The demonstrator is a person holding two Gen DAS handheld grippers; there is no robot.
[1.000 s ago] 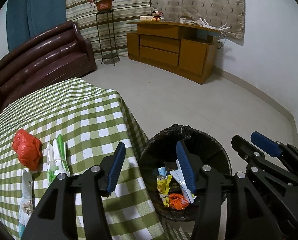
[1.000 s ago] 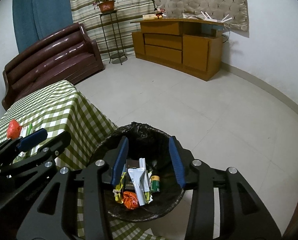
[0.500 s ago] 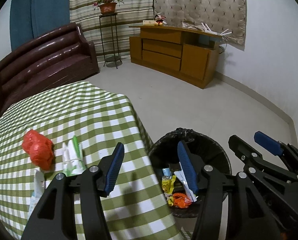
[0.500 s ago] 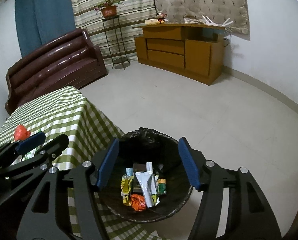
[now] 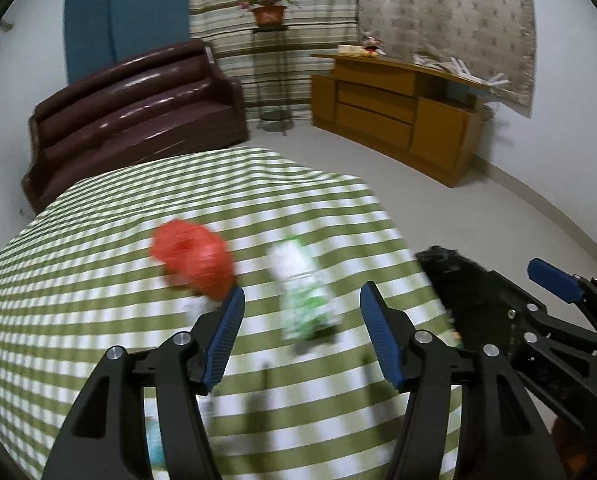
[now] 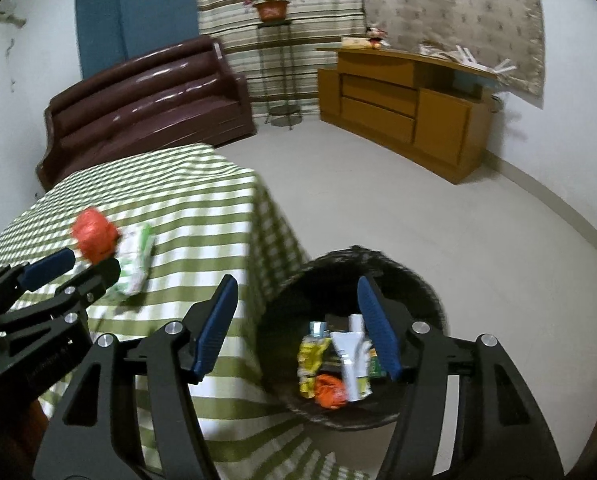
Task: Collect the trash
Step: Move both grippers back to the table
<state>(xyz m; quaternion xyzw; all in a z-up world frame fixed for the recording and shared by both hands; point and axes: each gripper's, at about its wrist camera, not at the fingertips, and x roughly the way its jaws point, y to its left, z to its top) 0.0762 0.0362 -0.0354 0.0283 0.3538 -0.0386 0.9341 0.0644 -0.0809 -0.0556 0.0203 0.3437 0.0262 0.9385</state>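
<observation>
Trash remains on the checked tablecloth (image 5: 98, 300): a red plastic wad (image 5: 192, 258) just ahead and left of the left gripper (image 5: 302, 332), and a green-and-white wrapper (image 5: 304, 296), blurred and possibly a packet, ahead between its fingers, untouched. Its jaws have just been opening and stand apart with nothing clamped. The right gripper (image 6: 298, 326) hangs over the black bin (image 6: 418, 276), jaws apart after just opening, nothing between the pads. Below them, collected wrappers (image 6: 340, 364) lie inside the bin, beside the table edge.
</observation>
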